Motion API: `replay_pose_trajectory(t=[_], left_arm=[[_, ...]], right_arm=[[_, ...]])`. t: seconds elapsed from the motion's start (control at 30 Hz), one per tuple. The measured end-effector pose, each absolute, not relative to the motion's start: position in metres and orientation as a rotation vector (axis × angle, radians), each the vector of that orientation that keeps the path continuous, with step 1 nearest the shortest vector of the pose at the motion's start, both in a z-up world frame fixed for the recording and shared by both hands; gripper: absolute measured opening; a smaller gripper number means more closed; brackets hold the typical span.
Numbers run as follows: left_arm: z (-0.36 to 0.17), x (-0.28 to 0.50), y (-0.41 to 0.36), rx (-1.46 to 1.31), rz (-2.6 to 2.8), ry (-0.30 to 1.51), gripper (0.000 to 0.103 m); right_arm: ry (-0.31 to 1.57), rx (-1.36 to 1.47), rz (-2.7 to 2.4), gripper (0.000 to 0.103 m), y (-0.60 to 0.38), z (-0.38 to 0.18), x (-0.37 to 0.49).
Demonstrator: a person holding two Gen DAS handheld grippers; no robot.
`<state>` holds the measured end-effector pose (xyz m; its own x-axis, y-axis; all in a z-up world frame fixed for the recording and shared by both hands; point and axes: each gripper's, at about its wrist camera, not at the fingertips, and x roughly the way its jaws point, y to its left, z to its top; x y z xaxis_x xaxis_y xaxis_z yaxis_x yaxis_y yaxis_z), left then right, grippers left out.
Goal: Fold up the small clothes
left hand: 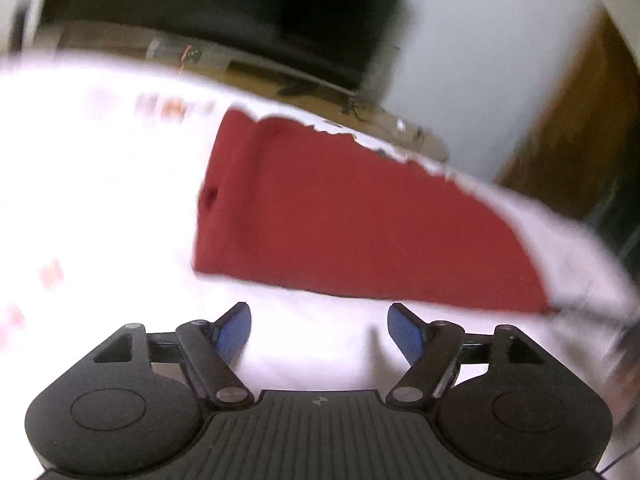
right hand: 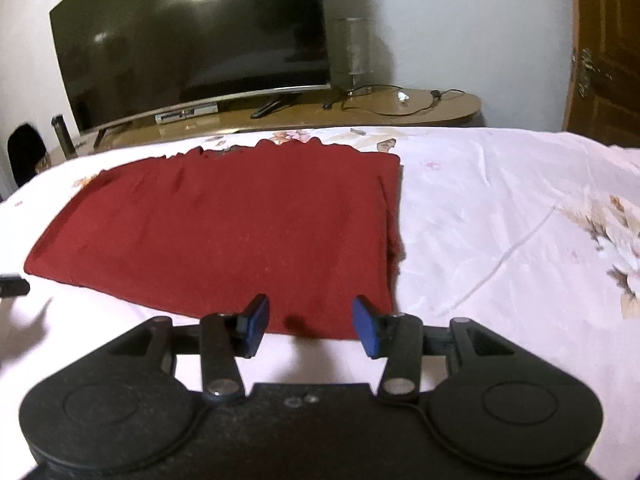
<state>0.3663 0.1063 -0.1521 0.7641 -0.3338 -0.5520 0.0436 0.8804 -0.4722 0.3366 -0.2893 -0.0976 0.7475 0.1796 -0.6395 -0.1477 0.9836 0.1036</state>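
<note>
A dark red garment [right hand: 224, 232] lies folded flat into a rough rectangle on the white floral bed sheet [right hand: 500, 220]. My right gripper [right hand: 311, 322] hovers at its near edge. The blue pads [right hand: 256, 320] stand apart on either side of that edge and do not press on it. The left wrist view is blurred and tilted. There the same red garment [left hand: 340, 220] lies ahead of my left gripper [left hand: 320, 332], whose blue pads [left hand: 234, 332] are spread wide over bare sheet [left hand: 100, 200] with nothing between them.
Beyond the bed's far edge a wooden stand [right hand: 400, 110] carries a large dark television [right hand: 192, 40] and loose cables [right hand: 400, 100]. A wooden door [right hand: 608, 60] is at the right. A small dark object [right hand: 14, 286] shows at the left edge beside the garment.
</note>
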Motion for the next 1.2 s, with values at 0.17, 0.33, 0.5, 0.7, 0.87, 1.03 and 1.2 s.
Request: replay_pose_trajectory(t=[0.17,0.33,0.5,0.7,0.87,1.03,1.2], left_arm=[[-0.175,0.374,0.133,-0.836,-0.150,0.620,0.075],[-0.179,0.390,0.124,-0.868,-0.103,0.583,0.075],[-0.181,0.406,0.116,-0.882,-0.063,0.533,0.074],[-0.180,0.416,0.110,-0.838,-0.018,0.469,0.074],[-0.182,0.414,0.117,-0.859,0.035,0.459,0.051],[-0.197,0.411,0.133,-0.971,0.063,0.463,0.018],[-0.199,0.413,0.137,-1.007,0.029,0.465,0.017]], right_arm=[[0.695,0.080,0.200,0.045,-0.282,-0.096,0.332],[0.679,0.102,0.236,0.046,-0.269,-0.091,0.336],[0.675,0.124,0.250,0.046,-0.259,-0.090,0.349],[0.650,0.130,0.283,0.043,-0.236,-0.092,0.381],[0.632,0.118,0.323,0.027,-0.211,-0.094,0.412],[0.628,0.049,0.383,0.022,-0.176,-0.095,0.436],[0.670,-0.029,0.412,0.018,-0.154,-0.111,0.447]])
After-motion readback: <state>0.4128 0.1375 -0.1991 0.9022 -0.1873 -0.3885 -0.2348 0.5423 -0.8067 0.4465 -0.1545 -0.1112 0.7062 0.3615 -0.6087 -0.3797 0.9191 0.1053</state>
